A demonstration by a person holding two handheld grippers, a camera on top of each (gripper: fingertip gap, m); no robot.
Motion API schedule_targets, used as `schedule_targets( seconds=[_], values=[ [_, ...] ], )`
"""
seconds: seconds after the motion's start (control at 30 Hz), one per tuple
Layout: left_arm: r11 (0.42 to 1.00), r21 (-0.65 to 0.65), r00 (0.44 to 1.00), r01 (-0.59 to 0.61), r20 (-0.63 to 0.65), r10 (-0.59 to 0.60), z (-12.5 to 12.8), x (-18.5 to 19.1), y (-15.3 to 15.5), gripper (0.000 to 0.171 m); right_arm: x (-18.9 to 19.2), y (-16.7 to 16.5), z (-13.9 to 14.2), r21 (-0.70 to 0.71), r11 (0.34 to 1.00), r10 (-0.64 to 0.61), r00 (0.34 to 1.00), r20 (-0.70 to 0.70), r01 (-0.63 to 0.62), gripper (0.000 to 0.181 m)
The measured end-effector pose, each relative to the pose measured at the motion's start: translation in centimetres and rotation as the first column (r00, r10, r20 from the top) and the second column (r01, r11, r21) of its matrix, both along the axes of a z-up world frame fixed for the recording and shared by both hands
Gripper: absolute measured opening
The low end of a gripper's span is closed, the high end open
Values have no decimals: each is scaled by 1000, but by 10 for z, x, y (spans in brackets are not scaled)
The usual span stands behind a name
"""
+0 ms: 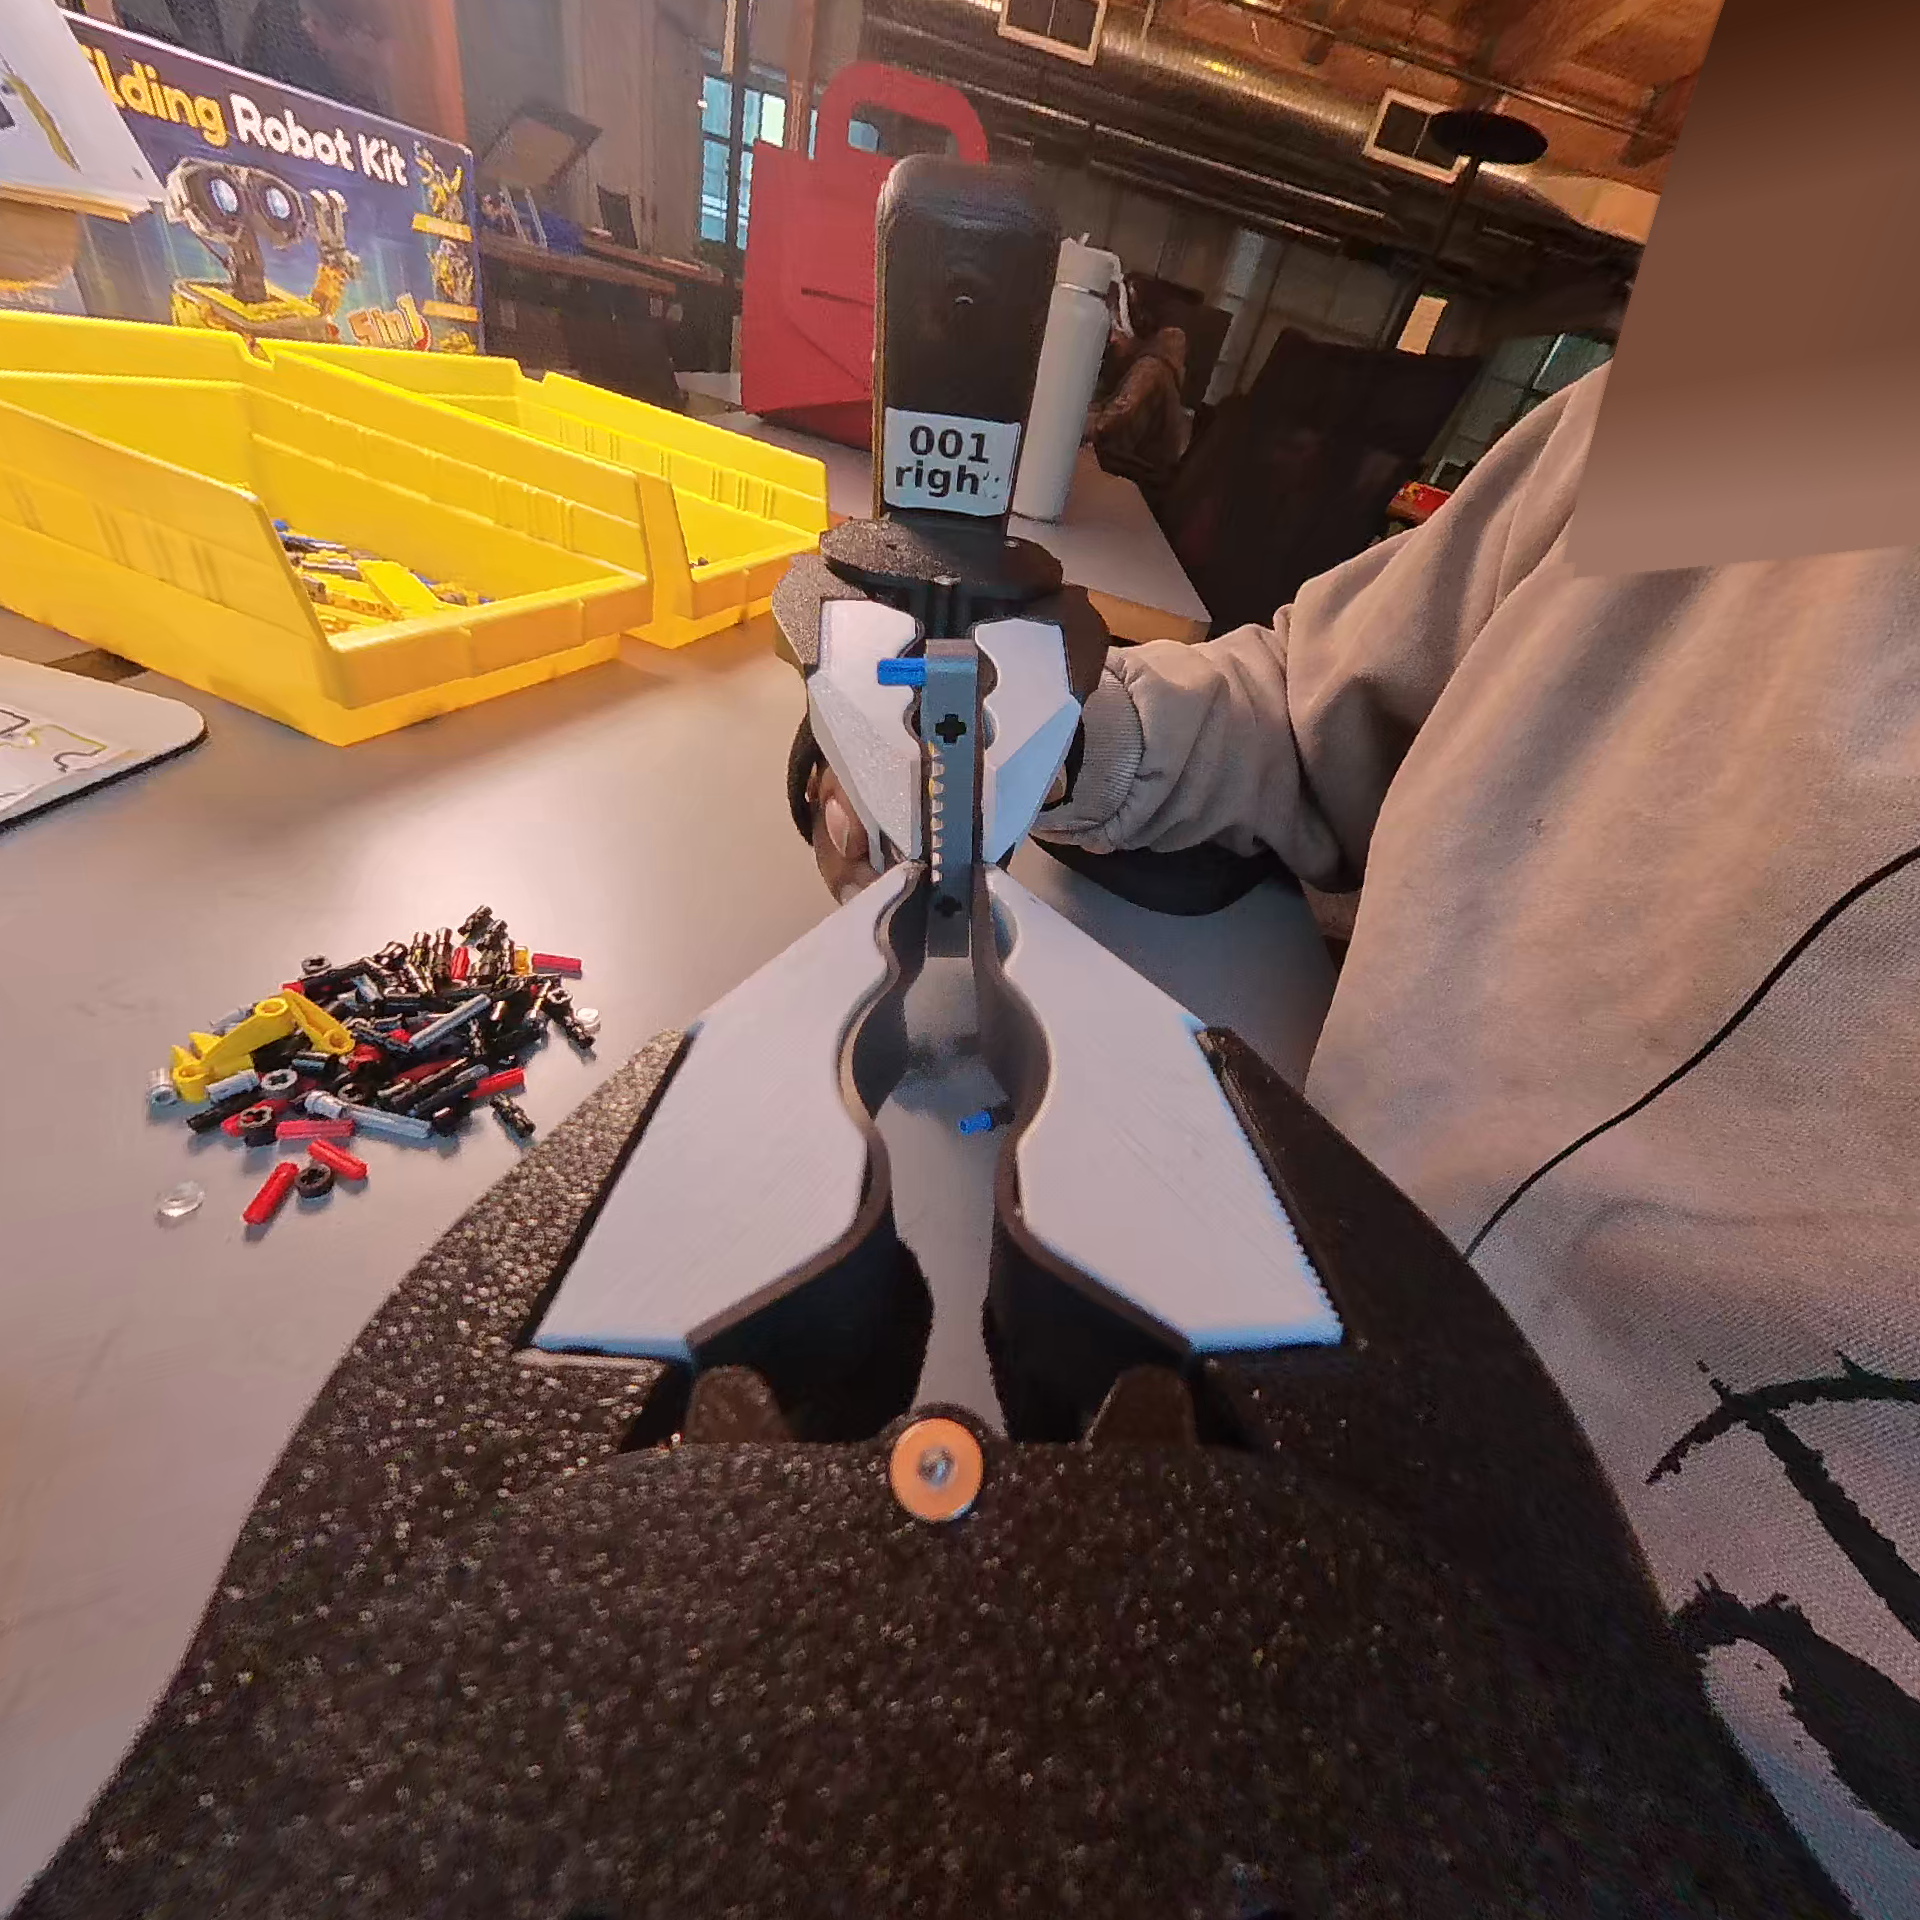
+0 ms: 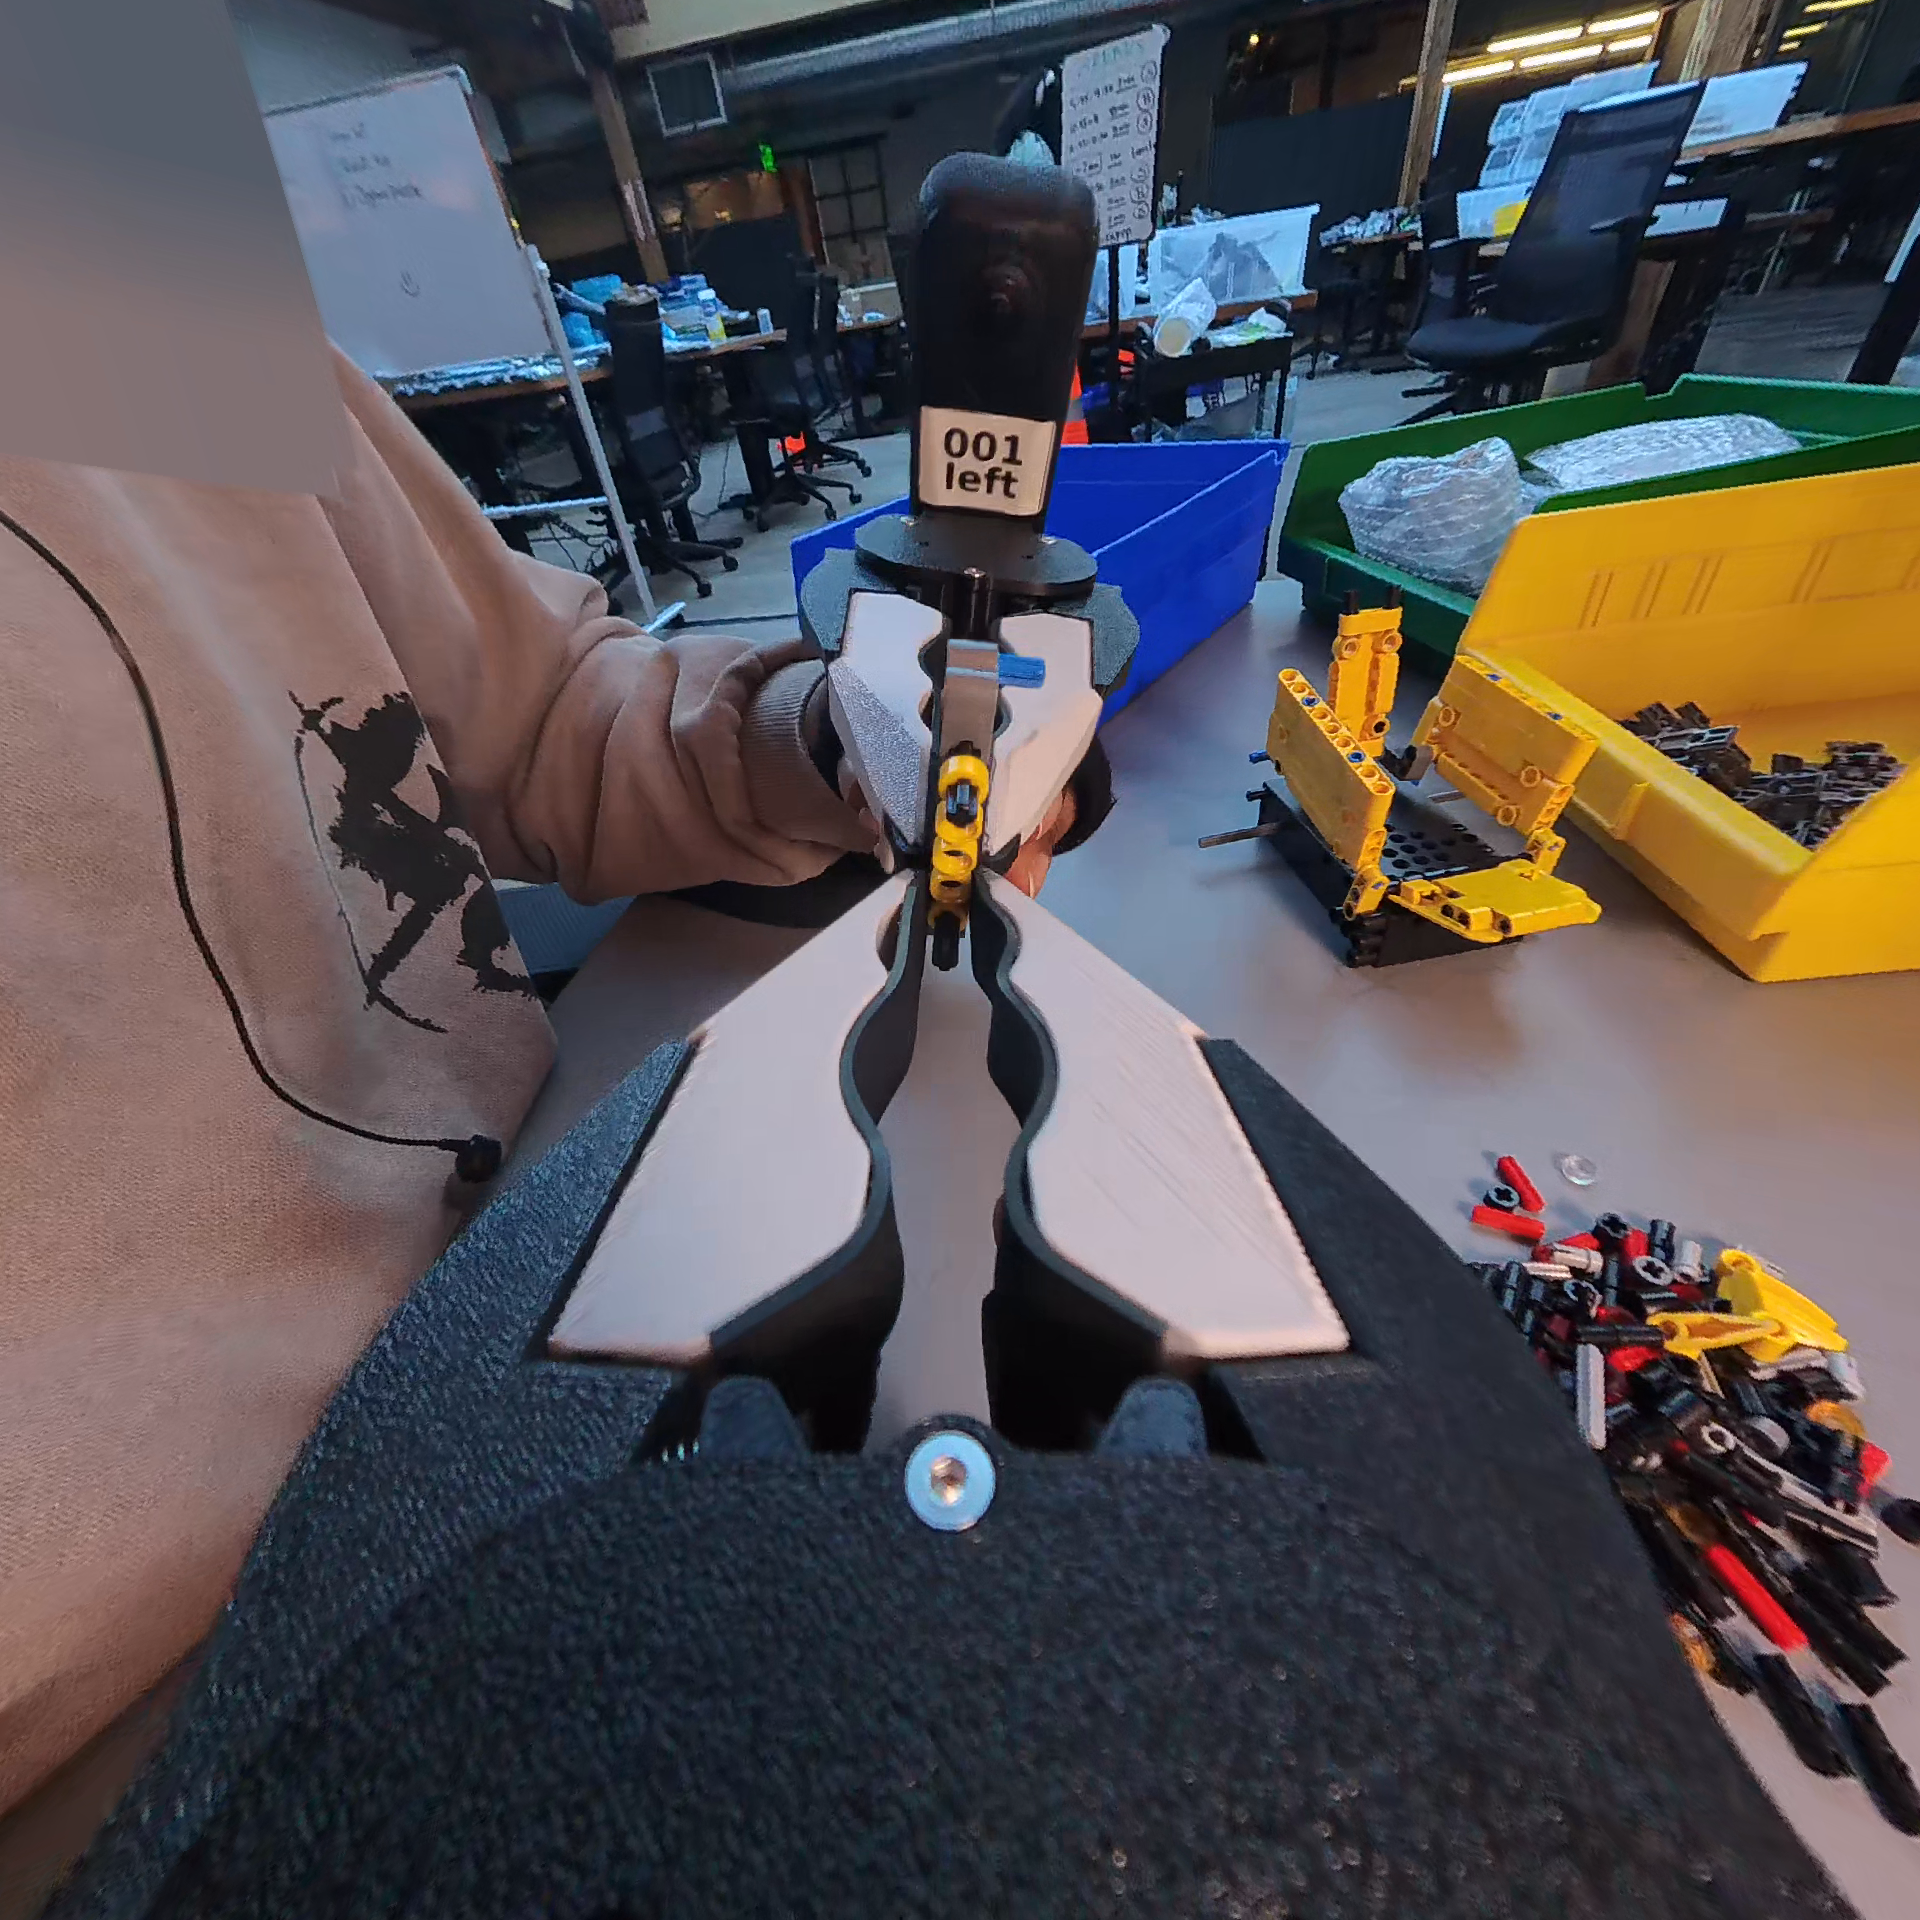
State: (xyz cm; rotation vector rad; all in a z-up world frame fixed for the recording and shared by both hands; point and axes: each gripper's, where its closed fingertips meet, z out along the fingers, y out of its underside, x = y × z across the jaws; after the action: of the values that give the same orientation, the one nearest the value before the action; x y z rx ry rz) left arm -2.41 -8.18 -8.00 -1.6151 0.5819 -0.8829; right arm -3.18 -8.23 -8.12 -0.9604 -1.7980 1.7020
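Your left tool (image 1: 948, 894) and right tool (image 2: 951, 883) meet tip to tip, both clamped narrow on one grey-and-yellow beam (image 2: 957, 821) above the tabletop (image 1: 623, 831).

i'm looking at a grey table (image 1: 644, 831) with a loose pile of small black, red and yellow building pieces (image 1: 384, 1039) on it, yellow bins (image 1: 499, 582) behind, plus a half-built yellow and black model (image 2: 1423, 821) beside another yellow bin (image 2: 1704, 727), blue bin (image 2: 1184, 530), green bin (image 2: 1351, 561).

yellow bins (image 1: 499, 582) | loose small parts pile (image 1: 384, 1039) (grey table (image 1: 623, 831)) | blue bin (image 2: 1184, 520)
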Motion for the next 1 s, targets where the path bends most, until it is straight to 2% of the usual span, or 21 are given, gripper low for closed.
schedule_targets(
  seconds=[0.1,0.43,0.6,0.73,0.8,0.83,0.9,1.0],
  values=[
    [1000,-7,997,-27,-74,26,-5,-2,2,6,0,3,-5,20,1000,-3,1000,17,2,6],
    [999,-36,997,-15,-79,12,-9,0,1,5,6,4,-8,4,998,58,997,48,-59,6],
    [999,-25,997,-39,-68,37,-7,-4,2,6,7,10,-8,3,999,50,997,52,-50,6],
    [999,-28,1000,-28,10,28,-3,-6,3,6,3,10,-8,-11,1000,26,998,56,-26,6],
    [999,-16,999,-42,-9,42,-5,-3,5,20,2,6,-10,-8,999,33,997,64,-33,6],
    [999,-9,999,-42,-27,42,-6,0,5,21,2,3,-11,-2,999,38,997,62,-38,6],
    [999,7,998,-42,-41,42,-5,4,5,5,-1,-1,-13,18,999,36,997,64,-37,6],
    [999,0,998,-45,-54,45,-2,1,5,5,-2,-1,-9,-3,1000,22,999,48,-22,6]
  ],
)
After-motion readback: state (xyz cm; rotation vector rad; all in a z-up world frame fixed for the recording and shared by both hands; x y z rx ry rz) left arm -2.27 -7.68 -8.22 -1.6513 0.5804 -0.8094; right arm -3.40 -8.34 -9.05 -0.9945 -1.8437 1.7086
